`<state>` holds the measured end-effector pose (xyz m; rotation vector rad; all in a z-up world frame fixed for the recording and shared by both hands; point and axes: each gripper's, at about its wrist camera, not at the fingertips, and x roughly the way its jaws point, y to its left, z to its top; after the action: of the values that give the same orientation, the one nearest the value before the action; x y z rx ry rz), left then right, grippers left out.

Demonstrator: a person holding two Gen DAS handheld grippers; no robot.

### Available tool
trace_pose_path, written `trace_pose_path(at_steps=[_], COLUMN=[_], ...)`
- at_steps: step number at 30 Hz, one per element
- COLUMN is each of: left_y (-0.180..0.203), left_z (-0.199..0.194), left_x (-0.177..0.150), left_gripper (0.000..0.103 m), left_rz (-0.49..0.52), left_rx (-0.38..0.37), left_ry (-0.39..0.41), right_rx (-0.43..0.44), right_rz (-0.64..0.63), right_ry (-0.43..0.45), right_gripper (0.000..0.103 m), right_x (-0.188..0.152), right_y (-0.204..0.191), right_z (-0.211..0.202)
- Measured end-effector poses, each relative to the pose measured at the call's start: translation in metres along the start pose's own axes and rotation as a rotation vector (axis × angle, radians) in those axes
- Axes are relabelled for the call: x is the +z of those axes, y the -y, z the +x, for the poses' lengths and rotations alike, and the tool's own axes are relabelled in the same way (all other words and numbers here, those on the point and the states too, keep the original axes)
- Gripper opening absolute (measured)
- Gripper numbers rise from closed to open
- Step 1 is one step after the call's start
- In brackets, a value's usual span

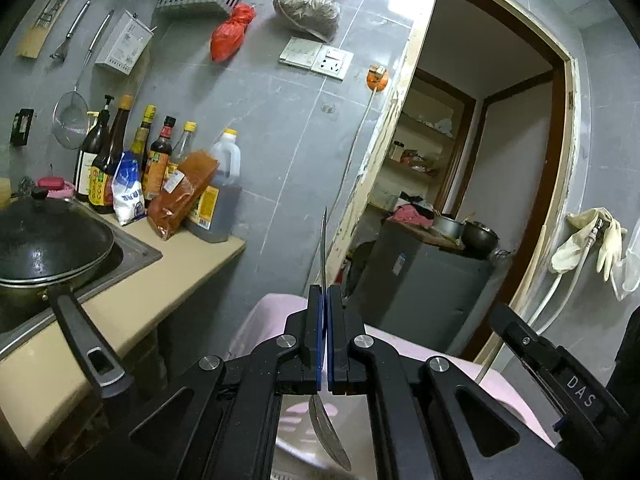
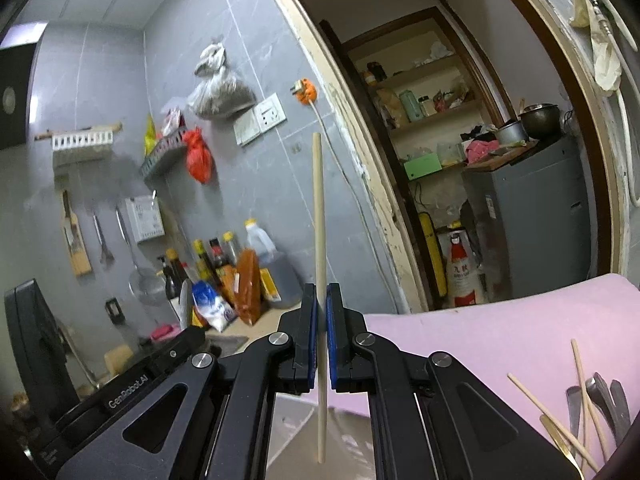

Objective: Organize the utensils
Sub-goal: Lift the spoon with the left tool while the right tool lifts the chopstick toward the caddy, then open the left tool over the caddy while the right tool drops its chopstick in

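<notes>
Both hands are loaded here: the left claw (image 1: 324, 300) is clamped tight on a slim stainless-steel spoon (image 1: 329, 436), bowl hanging low at the bottom centre of its view, handle spearing straight up past the fingertips toward mid-frame. Over on the right wrist view, the right claw (image 2: 322, 300) is pinched shut on a pale wooden chopstick (image 2: 319, 216), again standing near upright, its long axis running from the bottom centre well up the frame. So each piece crosses its claw at right angles, and I'd judge the next move hinges on keeping them vertical for a drop-in. Just beyond, lower right, loose chopsticks and dark-handled cutlery (image 2: 592, 412) lie on the pink padded desk (image 2: 500, 328), nearer the right claw. Farther off, the sauce bottles (image 1: 132, 160) line the counter
</notes>
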<state>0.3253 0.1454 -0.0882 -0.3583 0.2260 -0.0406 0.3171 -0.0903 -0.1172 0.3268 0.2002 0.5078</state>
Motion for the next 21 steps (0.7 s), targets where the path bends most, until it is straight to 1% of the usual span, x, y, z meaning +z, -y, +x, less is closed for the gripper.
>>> trace_pose_path(at_steps=[4, 7, 10, 11, 12, 13, 14, 15, 16, 17, 18, 19, 20, 21], left_y=[-0.001, -0.003, -0.006, -0.006, -0.005, -0.005, -0.004, -0.003, -0.002, 0.002, 0.005, 0.010, 0.013, 0.018], left_z=[0.001, -0.002, -0.004, -0.005, -0.007, -0.011, -0.014, -0.019, -0.022, -0.025, -0.027, -0.031, -0.033, -0.038], left_x=[-0.004, -0.005, -0.006, -0.005, -0.005, -0.004, -0.002, 0.000, 0.002, 0.006, 0.009, 0.013, 0.017, 0.021], left_gripper=[0.000, 0.000, 0.001, 0.005, 0.014, 0.020, 0.030, 0.036, 0.037, 0.038, 0.043, 0.047, 0.056, 0.064], left_rz=[0.019, 0.011, -0.008, -0.012, -0.010, -0.008, -0.010, -0.012, -0.012, -0.009, -0.003, 0.004, 0.007, 0.011], left_rx=[-0.006, -0.034, -0.068, -0.074, -0.070, -0.065, -0.064, -0.059, -0.055, -0.054, -0.049, -0.043, -0.040, -0.035], left_ry=[-0.042, -0.090, -0.165, -0.190, -0.206, -0.212, -0.211, -0.206, -0.205, -0.208, -0.212, -0.213, -0.210, -0.197], right_rx=[-0.002, -0.005, -0.007, -0.006, -0.006, -0.004, -0.003, 0.000, 0.005, 0.005, 0.004, 0.003, 0.000, -0.006], right_rz=[-0.026, -0.046, -0.049, -0.047, -0.041, -0.038, -0.035, -0.033, -0.028, -0.023, -0.020, -0.018, -0.015, -0.013], right_ry=[-0.037, -0.086, -0.131, -0.142, -0.148, -0.148, -0.145, -0.141, -0.135, -0.131, -0.123, -0.116, -0.104, -0.091], right_gripper=[0.003, 0.004, 0.011, 0.017, 0.021, 0.026, 0.027, 0.027, 0.028, 0.033, 0.036, 0.045, 0.057, 0.062], right_x=[-0.002, -0.003, -0.004, -0.004, -0.002, 0.000, 0.003, 0.006, 0.011, 0.015, 0.021, 0.025, 0.031, 0.039], right_y=[-0.003, -0.005, -0.006, -0.005, -0.005, -0.005, -0.006, -0.006, -0.006, -0.006, -0.006, -0.005, -0.005, -0.003], right_z=[-0.001, -0.001, -0.002, -0.003, -0.006, -0.009, -0.012, -0.014, -0.018, -0.021, -0.025, -0.029, -0.033, -0.039])
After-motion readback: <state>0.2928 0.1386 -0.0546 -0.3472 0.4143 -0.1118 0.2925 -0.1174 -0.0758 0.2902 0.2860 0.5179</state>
